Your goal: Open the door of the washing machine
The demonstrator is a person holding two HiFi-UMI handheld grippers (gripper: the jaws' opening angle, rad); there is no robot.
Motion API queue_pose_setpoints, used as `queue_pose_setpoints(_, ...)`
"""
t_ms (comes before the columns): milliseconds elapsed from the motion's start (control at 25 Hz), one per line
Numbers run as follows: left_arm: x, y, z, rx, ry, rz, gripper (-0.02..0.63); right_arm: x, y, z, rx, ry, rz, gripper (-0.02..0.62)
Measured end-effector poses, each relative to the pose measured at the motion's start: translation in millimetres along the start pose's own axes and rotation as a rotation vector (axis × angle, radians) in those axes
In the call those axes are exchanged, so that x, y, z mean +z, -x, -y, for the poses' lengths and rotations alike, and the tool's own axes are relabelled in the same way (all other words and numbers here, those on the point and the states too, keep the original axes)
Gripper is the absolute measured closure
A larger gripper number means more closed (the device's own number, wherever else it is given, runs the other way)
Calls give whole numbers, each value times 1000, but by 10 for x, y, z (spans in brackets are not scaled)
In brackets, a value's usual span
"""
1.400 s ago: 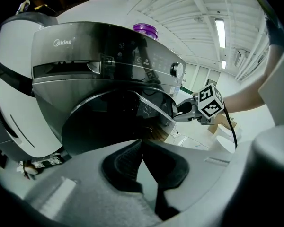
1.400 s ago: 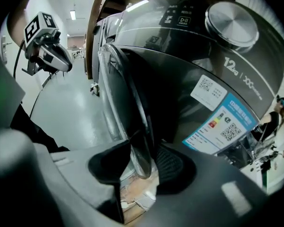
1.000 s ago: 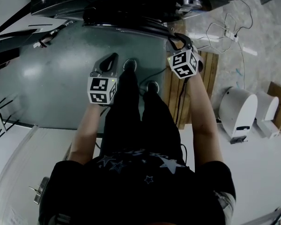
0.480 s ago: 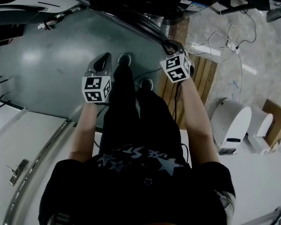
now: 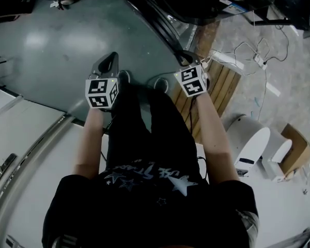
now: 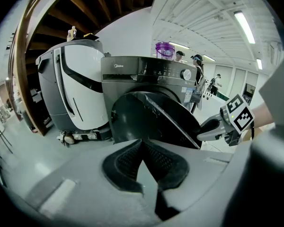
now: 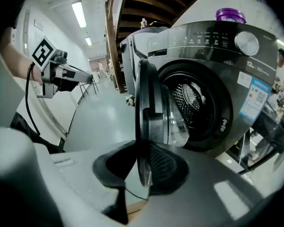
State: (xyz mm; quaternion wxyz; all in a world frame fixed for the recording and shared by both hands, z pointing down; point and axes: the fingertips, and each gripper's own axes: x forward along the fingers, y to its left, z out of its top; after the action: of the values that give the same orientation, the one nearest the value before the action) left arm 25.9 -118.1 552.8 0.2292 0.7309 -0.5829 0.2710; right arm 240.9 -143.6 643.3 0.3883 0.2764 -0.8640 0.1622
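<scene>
Right tool (image 7: 144,169): jaws just closing, clamped on rim of door (image 7: 154,108). Left tool (image 6: 143,164): jaws together, empty, well apart from washing machine (image 7: 213,37). Door: swung wide off washing machine front. Risk: thin rim grip may slip under skewed pull, door swinging back

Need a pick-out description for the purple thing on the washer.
Find the dark grey washing machine with its round door swung open. On its top, just above the round dial, stands a purple container. Nothing else in view is purple.
</scene>
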Motion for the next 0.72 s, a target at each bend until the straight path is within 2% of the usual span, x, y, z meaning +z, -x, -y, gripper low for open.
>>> queue_pose_setpoints(160, -207, 157, -108, 27, 34, -8, 595, -2, -52, -345, 51, 10, -9, 511)
queue_pose_setpoints(360, -442, 333, -291, 47, 75, -15, 595, 88, -138, -786, 107, -48, 2, 494)
queue_pose_setpoints(720, -877, 708, -677, 59, 144, -19, 595, 252, -362, -1499, 91, -106, -27, 486)
